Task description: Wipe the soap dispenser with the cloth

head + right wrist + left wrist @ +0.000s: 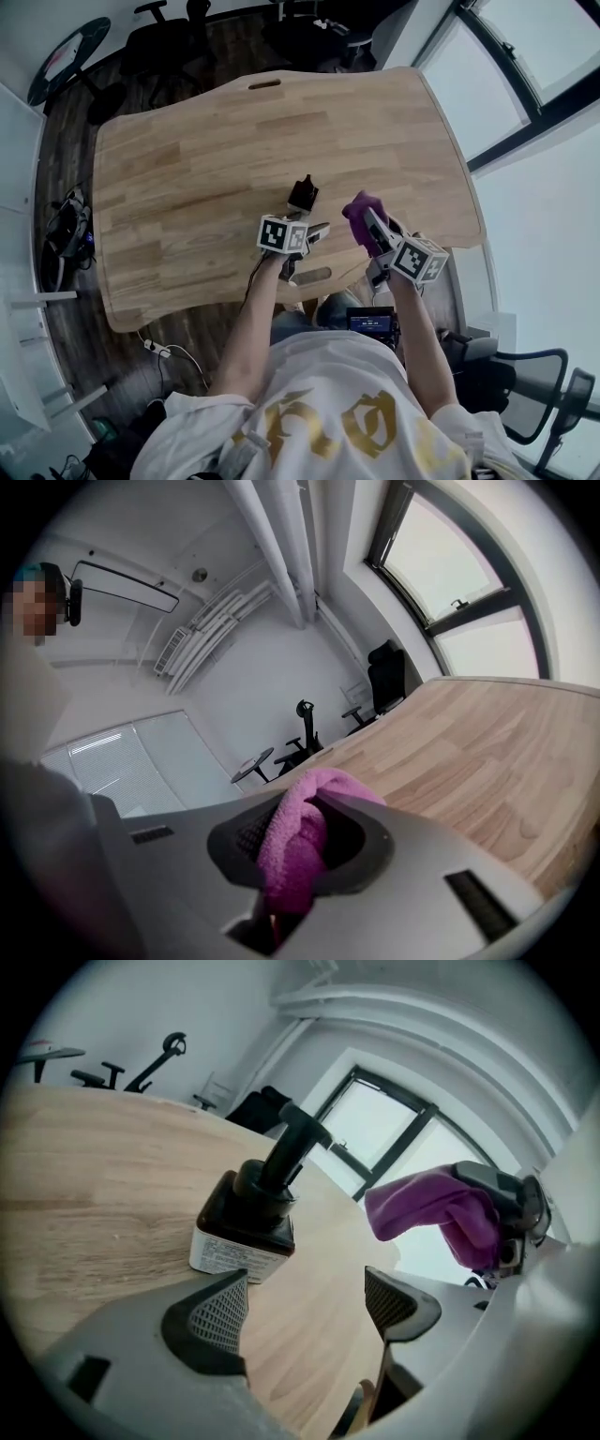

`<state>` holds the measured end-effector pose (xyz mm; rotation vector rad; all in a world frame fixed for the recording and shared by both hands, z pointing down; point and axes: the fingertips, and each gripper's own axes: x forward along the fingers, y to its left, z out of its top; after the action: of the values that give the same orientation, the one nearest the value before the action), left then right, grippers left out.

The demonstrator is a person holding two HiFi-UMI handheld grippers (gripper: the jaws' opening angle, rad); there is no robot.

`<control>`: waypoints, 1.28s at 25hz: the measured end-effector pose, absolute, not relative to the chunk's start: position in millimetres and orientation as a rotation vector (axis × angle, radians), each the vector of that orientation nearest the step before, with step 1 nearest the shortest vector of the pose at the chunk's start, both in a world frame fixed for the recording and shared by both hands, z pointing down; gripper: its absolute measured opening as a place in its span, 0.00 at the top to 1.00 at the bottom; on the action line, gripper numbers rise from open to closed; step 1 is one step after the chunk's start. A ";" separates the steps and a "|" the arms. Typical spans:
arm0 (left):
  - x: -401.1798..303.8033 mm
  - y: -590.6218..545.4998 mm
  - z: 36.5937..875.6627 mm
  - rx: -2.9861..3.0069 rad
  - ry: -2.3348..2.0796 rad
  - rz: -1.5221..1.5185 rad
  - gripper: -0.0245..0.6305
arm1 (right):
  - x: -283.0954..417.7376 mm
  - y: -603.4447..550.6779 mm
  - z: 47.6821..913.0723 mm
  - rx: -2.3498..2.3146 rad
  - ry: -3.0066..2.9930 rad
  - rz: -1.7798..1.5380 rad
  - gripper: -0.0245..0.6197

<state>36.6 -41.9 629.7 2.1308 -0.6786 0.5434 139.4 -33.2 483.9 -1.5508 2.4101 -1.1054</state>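
Head view puts the soap dispenser (302,194) standing near the 6 o'clock edge of the surface (187,169), at 12 o'clock of my left claw (309,1312), which is spread and empty, probably to steady it. My right claw (300,829) pinches the cloth (292,846) aloft at its 3 o'clock; bare wood lies beyond.
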 end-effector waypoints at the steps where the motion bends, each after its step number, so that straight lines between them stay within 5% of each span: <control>1: 32.5 -42.3 624.6 2.134 -0.689 0.519 0.40 | 139.1 -33.9 481.7 -1.545 2.419 -1.096 0.89; 7: -29.3 -58.1 560.7 2.146 -1.031 0.236 0.48 | 126.5 -40.1 456.0 -1.574 2.581 -0.858 0.89; 9: -54.3 -59.8 528.6 2.145 -1.221 0.155 0.93 | 123.7 -37.4 445.2 -1.608 2.639 -0.732 0.89; 19: -63.4 -2.9 403.6 2.349 -1.710 0.244 0.95 | 115.2 22.2 391.2 -1.578 2.812 -0.298 0.89; 32: -47.8 62.6 380.1 2.351 -1.803 0.201 0.95 | 151.1 84.7 368.9 -1.600 2.772 -0.213 0.89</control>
<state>-47.8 62.6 380.1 2.3511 -1.8028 0.2008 151.1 84.7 368.9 -1.5997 2.7718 -0.2132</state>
